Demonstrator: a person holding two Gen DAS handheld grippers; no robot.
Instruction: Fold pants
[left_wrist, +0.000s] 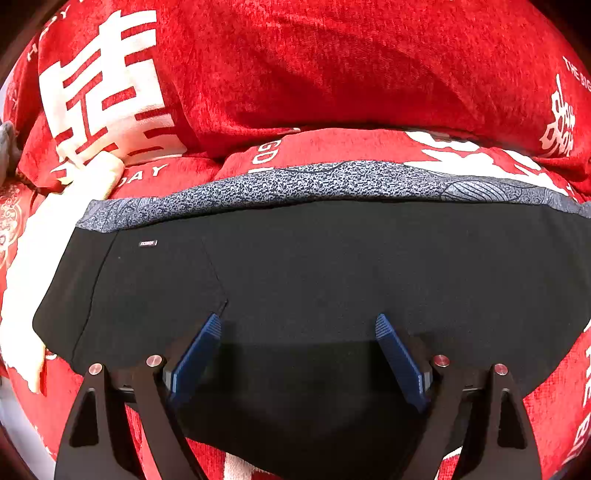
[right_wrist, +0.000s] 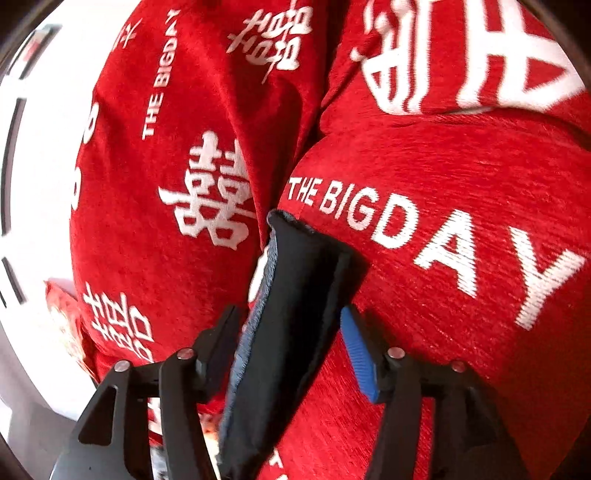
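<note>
On the red bedding (left_wrist: 332, 74), the black pants (left_wrist: 332, 266) lay spread flat beneath the left gripper (left_wrist: 297, 325), its jaws wide apart. Only the right wrist view showed a bunched edge standing between the right gripper (right_wrist: 291, 325) jaws, which stood apart.

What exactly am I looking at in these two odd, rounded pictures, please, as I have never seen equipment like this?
A person holds a two-finger gripper in each hand; each carries a fisheye camera looking along its fingers, hence the rounded views. The left camera shows the left gripper open above black pants, which lie flat on a red bedspread with white lettering; a grey patterned layer shows along their far edge. The right camera shows the right gripper with a bunched part of the pants between its fingers, though the blue pad is not pressing the cloth.
</note>
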